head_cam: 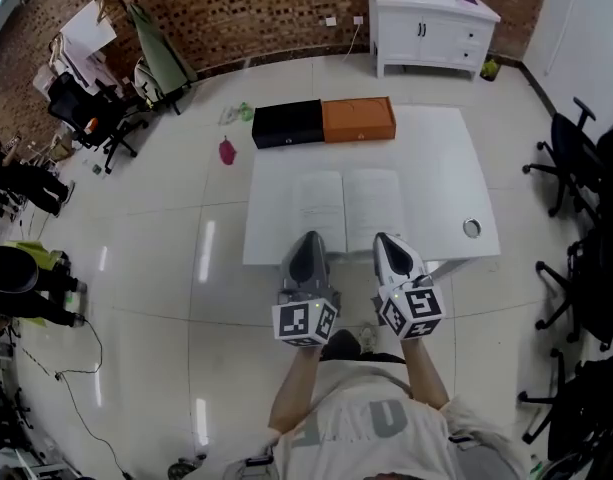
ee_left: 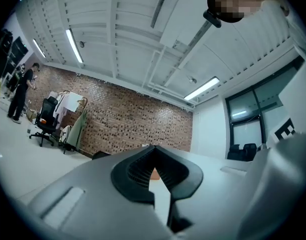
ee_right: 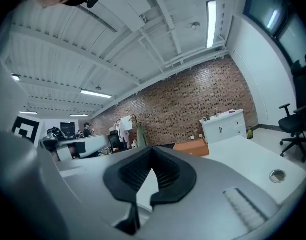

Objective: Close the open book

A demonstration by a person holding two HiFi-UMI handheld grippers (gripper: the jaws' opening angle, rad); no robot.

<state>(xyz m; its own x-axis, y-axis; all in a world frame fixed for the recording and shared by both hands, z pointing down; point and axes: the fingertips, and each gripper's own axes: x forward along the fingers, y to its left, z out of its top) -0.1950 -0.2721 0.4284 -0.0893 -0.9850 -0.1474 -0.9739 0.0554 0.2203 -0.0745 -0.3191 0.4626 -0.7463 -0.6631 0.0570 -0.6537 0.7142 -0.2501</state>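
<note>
The open book [head_cam: 346,206] lies flat on the white table [head_cam: 436,163], its pale pages facing up, near the front edge. My left gripper [head_cam: 308,238] hovers over the table's front edge just short of the left page, jaws shut and empty. My right gripper [head_cam: 385,239] is held beside it, in front of the right page, also shut with nothing in it. In the left gripper view the left gripper's tips [ee_left: 153,147] meet; in the right gripper view the right gripper's tips [ee_right: 152,148] meet too. The book is hidden behind the jaws in both gripper views.
A black box [head_cam: 287,124] and an orange box [head_cam: 358,119] sit side by side at the table's far edge. A small round metal thing [head_cam: 471,228] lies at the front right. A white cabinet [head_cam: 431,26] stands beyond; office chairs [head_cam: 571,168] flank the right.
</note>
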